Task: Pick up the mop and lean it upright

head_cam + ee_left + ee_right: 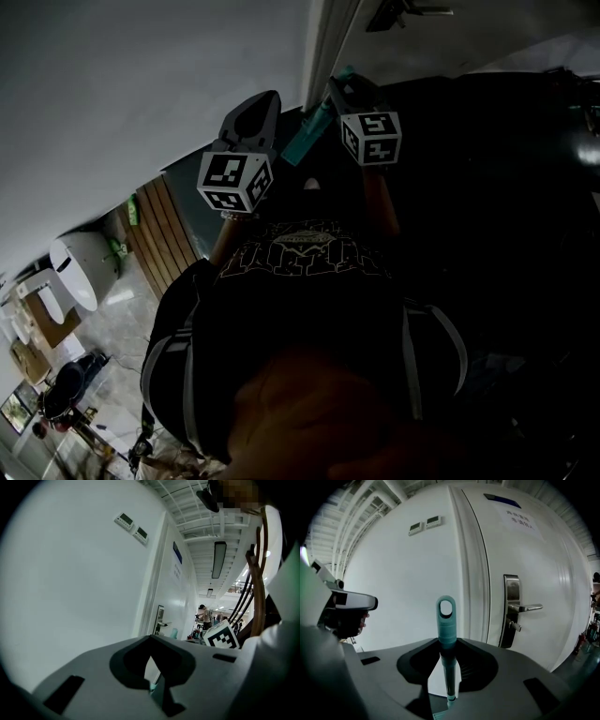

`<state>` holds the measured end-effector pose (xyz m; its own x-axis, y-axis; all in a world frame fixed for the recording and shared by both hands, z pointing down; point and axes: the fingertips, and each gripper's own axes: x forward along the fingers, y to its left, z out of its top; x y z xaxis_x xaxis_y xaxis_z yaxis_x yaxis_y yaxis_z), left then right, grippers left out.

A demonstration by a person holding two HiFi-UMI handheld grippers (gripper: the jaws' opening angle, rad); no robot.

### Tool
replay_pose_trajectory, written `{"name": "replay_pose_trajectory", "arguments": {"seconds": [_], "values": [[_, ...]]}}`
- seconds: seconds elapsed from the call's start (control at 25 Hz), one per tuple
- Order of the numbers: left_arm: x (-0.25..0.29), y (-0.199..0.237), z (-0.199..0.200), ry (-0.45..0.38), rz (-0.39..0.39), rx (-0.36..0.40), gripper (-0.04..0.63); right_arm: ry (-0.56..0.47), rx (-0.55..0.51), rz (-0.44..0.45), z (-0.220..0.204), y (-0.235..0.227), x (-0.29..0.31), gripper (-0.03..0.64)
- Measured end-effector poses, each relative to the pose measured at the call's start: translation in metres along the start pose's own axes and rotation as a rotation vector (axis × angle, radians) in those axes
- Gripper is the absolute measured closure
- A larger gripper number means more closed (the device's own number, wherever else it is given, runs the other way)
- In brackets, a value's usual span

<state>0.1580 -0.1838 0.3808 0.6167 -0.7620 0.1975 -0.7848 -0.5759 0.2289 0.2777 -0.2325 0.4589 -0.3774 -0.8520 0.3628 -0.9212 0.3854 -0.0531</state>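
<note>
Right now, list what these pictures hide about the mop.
- Mop head: in no view; the mop handle drops out of sight low inside the right hand-held gripper.
- Floor beneath the mop: head view, dark and blocked by the person's torso.
- Door sign print: right gripper view, too small.

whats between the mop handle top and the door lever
The white door frame and a strip of bare door separate the mop handle from the door lever, seen in the right gripper view.

Black printed shirt [300, 258]; grey left claw [263, 97] bears a black-and-white marker cube [234, 181].
</note>
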Motion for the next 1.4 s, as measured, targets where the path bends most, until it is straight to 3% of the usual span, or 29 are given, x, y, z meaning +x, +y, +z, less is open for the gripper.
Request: {"name": "replay_pose_trajectory", "arguments": {"seconds": [0.8, 1.16, 1.4], "values": [[-0.028, -0.017, -0.012, -0.058, 0.122, -0.031, 0.549, -0.123, -0.099, 0.069, 0.061, -0.009, -0.092, 0.495], [-0.052, 0.020, -0.011, -0.091, 0.214, -0.049, 0.549, -0.141, -0.152, 0.112, 0.075, 0.019, -0.078, 0.495], [-0.087, 0.066, 0.000, -0.101, 0.254, -0.061, 0.549, -0.154, -0.152, 0.143, 0.095, 0.064, -0.054, 0.495]]}}
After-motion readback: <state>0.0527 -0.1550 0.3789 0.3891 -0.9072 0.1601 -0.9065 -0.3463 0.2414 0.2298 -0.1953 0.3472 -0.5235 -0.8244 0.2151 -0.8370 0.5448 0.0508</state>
